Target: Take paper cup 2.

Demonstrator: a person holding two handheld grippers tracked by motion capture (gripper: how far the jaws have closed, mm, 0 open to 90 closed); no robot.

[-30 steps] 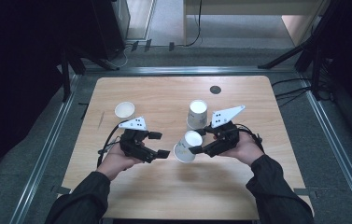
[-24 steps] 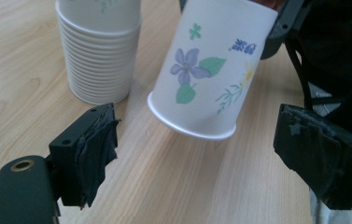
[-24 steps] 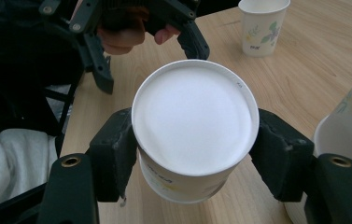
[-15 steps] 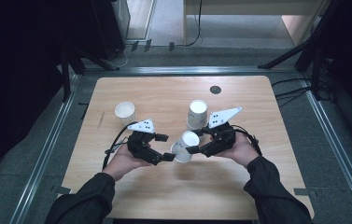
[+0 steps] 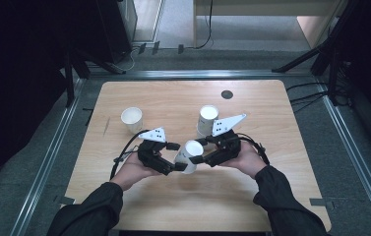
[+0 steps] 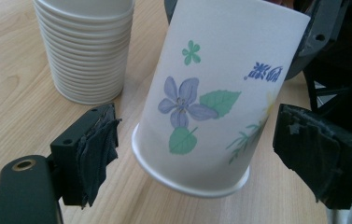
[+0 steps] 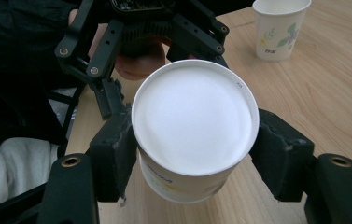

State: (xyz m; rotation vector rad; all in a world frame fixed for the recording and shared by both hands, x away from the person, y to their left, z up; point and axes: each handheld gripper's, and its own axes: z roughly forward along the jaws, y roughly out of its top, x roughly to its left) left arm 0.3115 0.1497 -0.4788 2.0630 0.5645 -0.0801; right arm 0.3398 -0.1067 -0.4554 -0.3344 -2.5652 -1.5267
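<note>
A white paper cup (image 5: 187, 156) with a flower print hangs tilted just above the table, between both hands. My right gripper (image 5: 198, 151) is shut on it. In the right gripper view the pads (image 7: 117, 154) press on both sides of the cup (image 7: 194, 116), whose round white end faces the camera. My left gripper (image 5: 175, 156) comes in from the left. In the left gripper view its jaws stand on either side of the cup's base (image 6: 192, 172). They have just been closing, but there is a gap at each pad (image 6: 94, 154).
A stack of white paper cups (image 5: 207, 118) (image 6: 85, 51) stands just behind the held cup. A single upright cup (image 5: 132, 118) (image 7: 281, 28) stands at the left of the wooden table (image 5: 271, 196). A small dark disc (image 5: 227, 94) lies near the far edge.
My left gripper has moved right until its jaws are around the cup's base. The right gripper has kept the cup nearly in place.
</note>
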